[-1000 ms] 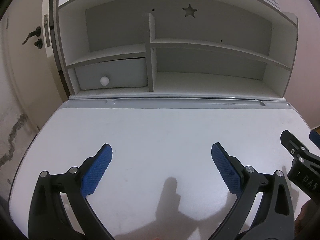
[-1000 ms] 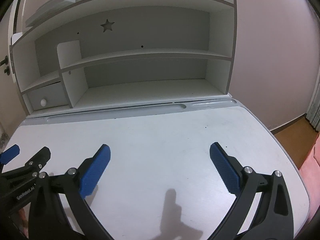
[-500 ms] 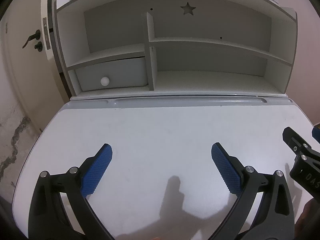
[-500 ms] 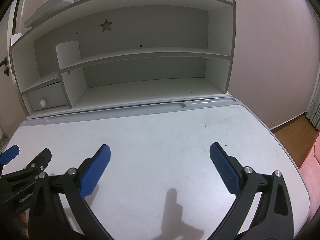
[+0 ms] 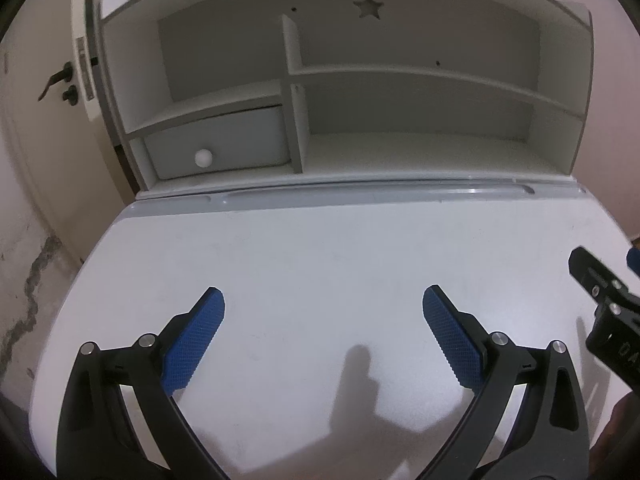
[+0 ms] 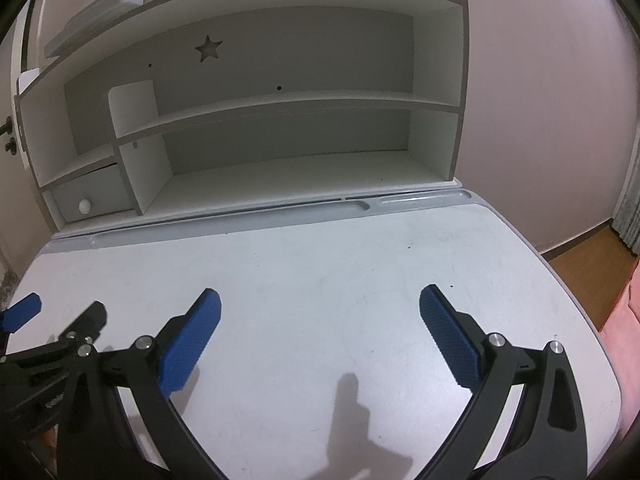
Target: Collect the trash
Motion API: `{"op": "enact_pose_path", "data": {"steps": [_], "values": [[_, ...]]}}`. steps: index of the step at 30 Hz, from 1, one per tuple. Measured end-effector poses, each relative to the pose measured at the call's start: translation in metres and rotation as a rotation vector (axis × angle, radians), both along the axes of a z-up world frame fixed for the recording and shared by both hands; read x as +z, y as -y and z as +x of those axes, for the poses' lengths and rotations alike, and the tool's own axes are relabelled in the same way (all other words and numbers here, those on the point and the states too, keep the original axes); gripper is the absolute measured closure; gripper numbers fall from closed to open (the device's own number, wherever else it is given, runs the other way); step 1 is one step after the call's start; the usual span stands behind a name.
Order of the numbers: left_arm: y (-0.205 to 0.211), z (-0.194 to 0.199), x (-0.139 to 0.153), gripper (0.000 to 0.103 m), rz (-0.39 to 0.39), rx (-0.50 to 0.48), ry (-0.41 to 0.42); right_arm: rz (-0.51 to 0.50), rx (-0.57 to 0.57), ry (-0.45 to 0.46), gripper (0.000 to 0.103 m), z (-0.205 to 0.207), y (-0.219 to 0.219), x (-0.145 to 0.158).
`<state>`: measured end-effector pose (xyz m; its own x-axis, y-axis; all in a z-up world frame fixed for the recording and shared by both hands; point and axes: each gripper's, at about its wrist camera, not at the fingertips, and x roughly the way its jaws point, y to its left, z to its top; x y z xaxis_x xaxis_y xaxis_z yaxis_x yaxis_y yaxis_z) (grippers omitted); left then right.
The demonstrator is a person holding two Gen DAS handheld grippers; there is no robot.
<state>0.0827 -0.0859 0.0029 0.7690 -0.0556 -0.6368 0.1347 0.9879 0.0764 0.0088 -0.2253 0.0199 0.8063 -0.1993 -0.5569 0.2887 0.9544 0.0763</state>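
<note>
No trash shows in either view. My left gripper (image 5: 323, 312) hovers open over the white desk top (image 5: 320, 248), blue pads wide apart with nothing between them. My right gripper (image 6: 320, 312) is open too, above the same desk top (image 6: 320, 248), holding nothing. Each gripper appears at the edge of the other's view: the right gripper (image 5: 600, 304) at the far right of the left wrist view, the left gripper (image 6: 52, 340) at the far left of the right wrist view.
A white hutch with shelves (image 5: 400, 76) and a star cut-out (image 5: 369, 5) stands at the desk's back. A grey drawer with a round knob (image 5: 203, 157) sits low left. A grey pencil groove (image 5: 360, 192) runs along the back. A door (image 5: 36, 92) is left; wooden floor (image 6: 592, 264) right.
Both grippers have drawn slightly nearer the hutch and tilted a little; the desk and shelves look a bit closer. Both stay open and hold nothing.
</note>
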Motion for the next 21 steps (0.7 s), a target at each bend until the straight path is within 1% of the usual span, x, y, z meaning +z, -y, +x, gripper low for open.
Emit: {"op": "enact_pose_path", "data": {"steps": [2,5,7,11,13,17,19,21], "values": [[0.004,0.002,-0.002,0.007,0.04,0.012,-0.012,0.001,-0.001,-0.001,0.007,0.0,0.0,0.0],[0.008,0.002,-0.003,0.007,0.101,0.02,-0.003,0.001,-0.002,-0.007,0.007,0.001,0.0,-0.001],[0.007,0.002,-0.003,0.007,0.088,0.015,-0.01,0.0,-0.002,-0.008,0.007,0.002,0.0,-0.001],[0.001,0.0,-0.001,0.007,0.027,-0.027,-0.011,-0.004,-0.003,-0.016,0.007,0.003,-0.001,-0.002],[-0.003,-0.001,-0.001,0.007,0.011,-0.019,-0.017,0.0,-0.005,-0.03,0.007,0.006,-0.001,-0.003],[-0.002,0.004,-0.006,0.007,0.064,-0.027,-0.038,0.024,-0.005,-0.072,0.007,0.011,0.002,-0.008],[-0.001,0.008,-0.011,0.007,0.07,-0.048,-0.083,0.039,-0.002,-0.093,0.007,0.013,0.002,-0.011],[-0.004,0.01,-0.015,0.007,0.062,-0.057,-0.11,0.057,0.003,-0.116,0.007,0.015,0.002,-0.015]]}}
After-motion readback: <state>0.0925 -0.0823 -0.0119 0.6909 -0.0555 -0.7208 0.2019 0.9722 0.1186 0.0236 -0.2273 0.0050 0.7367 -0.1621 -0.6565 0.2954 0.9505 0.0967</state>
